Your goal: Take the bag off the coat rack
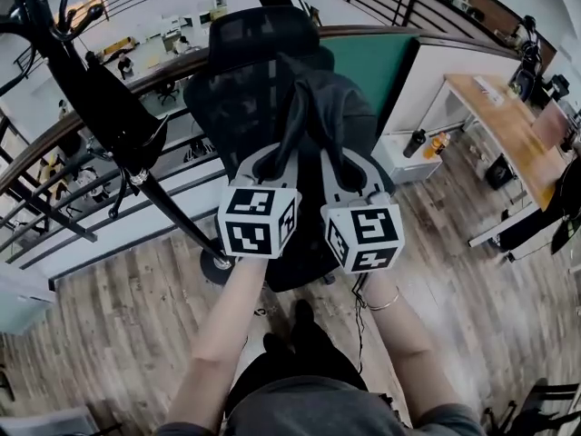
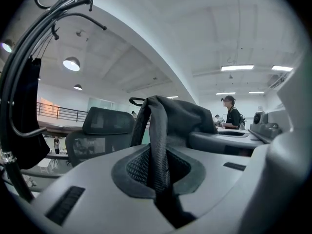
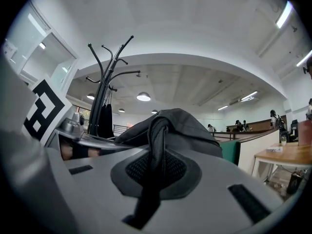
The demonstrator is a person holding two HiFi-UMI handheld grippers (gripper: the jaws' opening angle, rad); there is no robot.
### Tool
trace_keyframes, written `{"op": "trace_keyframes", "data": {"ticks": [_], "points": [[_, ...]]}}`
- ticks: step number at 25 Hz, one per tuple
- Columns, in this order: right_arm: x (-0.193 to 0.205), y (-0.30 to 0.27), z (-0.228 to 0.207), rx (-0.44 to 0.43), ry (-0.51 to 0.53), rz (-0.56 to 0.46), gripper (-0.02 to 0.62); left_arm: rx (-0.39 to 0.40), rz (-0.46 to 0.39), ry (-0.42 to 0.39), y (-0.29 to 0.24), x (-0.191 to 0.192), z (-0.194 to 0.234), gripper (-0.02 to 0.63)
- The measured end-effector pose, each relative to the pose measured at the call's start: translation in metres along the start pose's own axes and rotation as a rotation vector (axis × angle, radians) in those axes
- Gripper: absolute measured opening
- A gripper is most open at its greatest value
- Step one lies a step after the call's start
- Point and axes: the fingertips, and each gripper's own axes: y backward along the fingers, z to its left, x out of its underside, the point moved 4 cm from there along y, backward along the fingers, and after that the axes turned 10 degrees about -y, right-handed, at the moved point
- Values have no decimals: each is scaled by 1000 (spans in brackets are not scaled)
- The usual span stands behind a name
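Note:
A dark grey bag (image 1: 334, 107) hangs off the rack, in front of a black office chair (image 1: 254, 53), held up by its two straps. My left gripper (image 1: 290, 149) is shut on the left strap (image 2: 158, 150), which runs up between its pads to the bag (image 2: 181, 117). Right beside it, my right gripper (image 1: 330, 154) is shut on the other strap (image 3: 157, 145), with the bag (image 3: 183, 126) bulging just past the jaws. The black coat rack (image 1: 109, 107) stands to the left, apart from the bag.
A dark garment (image 2: 28, 116) still hangs on the coat rack (image 3: 105, 94). A railing (image 1: 100, 216) runs behind the rack. A wooden desk (image 1: 504, 125) stands at the right. A person (image 2: 232, 113) stands far off. Wooden floor (image 1: 127, 334) lies below.

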Motion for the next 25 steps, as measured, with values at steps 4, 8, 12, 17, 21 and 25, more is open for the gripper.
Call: {"op": "trace_keyframes", "data": {"ticks": [4,8,12,17,21,25], "points": [[34,-12,-18,-4,-33,58,14,-9,44,31,-22,34,-2,48],[65,-30,-35,-11,-66,116,14,-26,84,66,-44,66,0,48],[98,-48,-53,-10,-92,166,12,-31,120,93,-68,99,3,48],[135,-74,-65,-13,-115,221,12,-51,165,130,-92,136,13,48],[163,-95,-71,-23,-135,269,12,-72,209,162,-107,167,25,48],[191,-117,-75,-31,-143,316,12,-96,252,185,-122,193,38,48]]}}
